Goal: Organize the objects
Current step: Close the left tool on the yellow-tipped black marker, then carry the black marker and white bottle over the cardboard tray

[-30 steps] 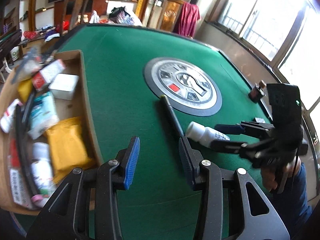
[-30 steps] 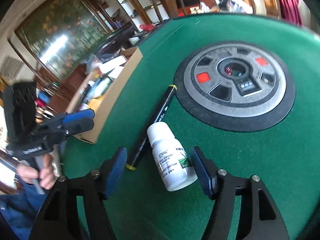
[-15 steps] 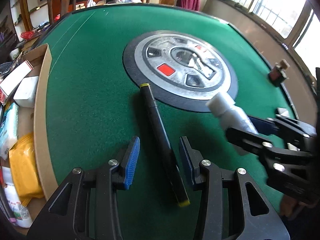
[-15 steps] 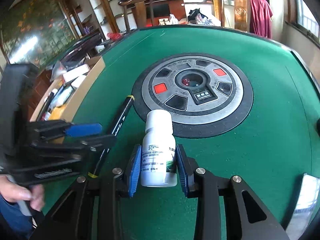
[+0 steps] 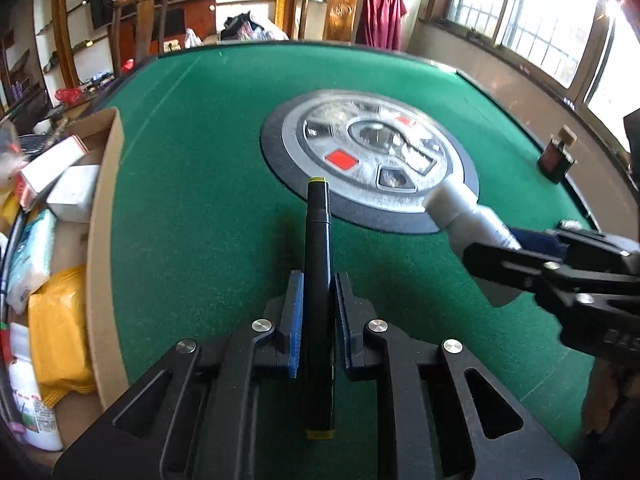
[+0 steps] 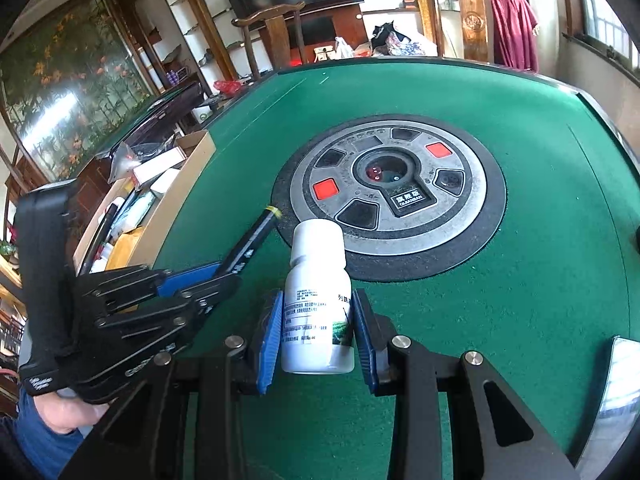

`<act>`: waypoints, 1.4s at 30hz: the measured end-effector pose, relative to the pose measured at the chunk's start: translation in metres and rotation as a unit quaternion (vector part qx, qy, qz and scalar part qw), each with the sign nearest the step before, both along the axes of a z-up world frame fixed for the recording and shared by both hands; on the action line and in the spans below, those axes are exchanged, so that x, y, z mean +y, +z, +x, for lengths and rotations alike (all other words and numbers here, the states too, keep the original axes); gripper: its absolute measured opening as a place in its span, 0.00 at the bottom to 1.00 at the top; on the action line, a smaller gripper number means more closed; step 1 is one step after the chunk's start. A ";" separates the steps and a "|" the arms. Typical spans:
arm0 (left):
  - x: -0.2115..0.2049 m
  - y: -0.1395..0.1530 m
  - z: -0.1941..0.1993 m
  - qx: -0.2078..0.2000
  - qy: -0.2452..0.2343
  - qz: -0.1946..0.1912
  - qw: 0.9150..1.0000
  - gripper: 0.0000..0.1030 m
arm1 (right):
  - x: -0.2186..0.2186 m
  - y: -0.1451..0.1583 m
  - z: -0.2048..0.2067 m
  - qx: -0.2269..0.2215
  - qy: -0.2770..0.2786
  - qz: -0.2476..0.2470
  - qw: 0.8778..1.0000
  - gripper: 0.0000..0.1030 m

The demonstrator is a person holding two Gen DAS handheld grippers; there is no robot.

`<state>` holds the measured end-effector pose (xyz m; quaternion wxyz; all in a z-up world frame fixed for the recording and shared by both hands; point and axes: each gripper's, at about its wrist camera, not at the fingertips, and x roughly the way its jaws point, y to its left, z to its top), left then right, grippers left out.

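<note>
Two hand-held grippers work side by side over a green felt mahjong table (image 5: 192,168). The change over the last second is that both have taken hold of something.

The left gripper (image 5: 316,312), whose jaws stood apart around bare felt a second ago, has slid forward over the black marker pen (image 5: 318,240) and clamped shut on it. The blue pads now press the marker's barrel from both sides near its middle. The yellow-tipped far end points toward the round control panel (image 5: 368,160) at the table's centre, and the near end sticks out behind the jaws.

The right gripper (image 6: 318,328) has likewise closed from wide open onto the white medicine bottle (image 6: 318,300). Its pads squeeze the labelled body while the cap end points away, toward the panel. The bottle appears tilted up off the felt, though the frames do not show this for certain.

With both items gripped, the picking step looks finished. The likely next move is to carry them to the open cardboard box (image 5: 102,216) at the table's left edge, which already holds packets, small boxes and a bottle. A small dark bottle (image 5: 554,160) sits apart at the table's far right edge.
</note>
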<state>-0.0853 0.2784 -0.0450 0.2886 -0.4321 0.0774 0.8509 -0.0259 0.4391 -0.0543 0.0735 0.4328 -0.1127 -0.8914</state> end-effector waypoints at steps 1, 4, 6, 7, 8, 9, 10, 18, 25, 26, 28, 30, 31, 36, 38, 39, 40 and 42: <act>-0.003 0.003 0.001 0.004 0.000 0.008 1.000 0.14 | 0.000 0.000 0.000 0.000 0.000 -0.001 1.000 0.33; -0.007 0.009 0.002 0.014 0.004 0.019 1.000 0.14 | 0.000 -0.001 0.000 0.001 -0.005 -0.001 1.000 0.33; -0.010 0.011 0.004 0.016 0.006 0.025 1.000 0.14 | -0.001 -0.002 -0.001 0.003 -0.009 -0.001 1.000 0.33; -0.010 0.012 0.005 0.017 0.006 0.026 0.999 0.14 | -0.001 -0.003 -0.001 0.003 -0.010 0.000 1.000 0.33; -0.012 0.013 0.006 0.020 0.006 0.029 0.999 0.14 | -0.001 -0.004 -0.002 0.002 -0.011 0.001 1.000 0.33; -0.013 0.014 0.006 0.021 0.007 0.032 0.999 0.14 | -0.001 -0.004 -0.002 0.001 -0.012 0.001 1.000 0.33; -0.014 0.016 0.007 0.023 0.008 0.034 0.999 0.14 | -0.001 -0.005 -0.003 0.001 -0.015 0.000 1.000 0.33; -0.018 0.022 0.010 0.032 0.009 0.046 0.998 0.14 | -0.007 0.002 0.000 0.019 -0.029 -0.005 0.999 0.33; -0.024 0.024 0.011 0.035 0.011 0.051 0.998 0.14 | -0.018 0.002 0.001 0.017 -0.033 -0.013 0.999 0.33; -0.024 0.024 0.011 0.035 0.010 0.053 0.998 0.14 | -0.019 0.001 0.001 0.016 -0.034 -0.014 0.999 0.33; -0.026 0.025 0.012 0.036 0.010 0.057 0.998 0.14 | -0.020 0.000 0.000 0.015 -0.036 -0.016 0.999 0.33; -0.027 0.027 0.012 0.037 0.009 0.061 0.997 0.14 | -0.020 0.000 0.001 0.015 -0.039 -0.019 0.999 0.33; -0.027 0.028 0.012 0.037 0.009 0.062 0.997 0.14 | -0.020 0.000 0.001 0.016 -0.040 -0.020 0.999 0.33; -0.032 0.034 0.015 0.039 0.007 0.077 0.996 0.14 | -0.025 0.002 0.001 0.019 -0.041 -0.027 0.999 0.33; -0.036 0.038 0.016 0.041 0.006 0.084 0.996 0.14 | -0.028 0.003 0.000 0.020 -0.042 -0.031 0.998 0.33; -0.038 0.040 0.016 0.041 0.006 0.088 0.995 0.14 | -0.030 0.004 0.000 0.021 -0.043 -0.035 0.998 0.33; -0.041 0.043 0.016 0.041 0.007 0.093 0.995 0.14 | -0.031 0.005 0.000 0.022 -0.043 -0.037 0.998 0.33; -0.047 0.047 0.017 0.041 0.007 0.102 0.994 0.14 | -0.034 0.005 -0.001 0.022 -0.043 -0.043 0.998 0.33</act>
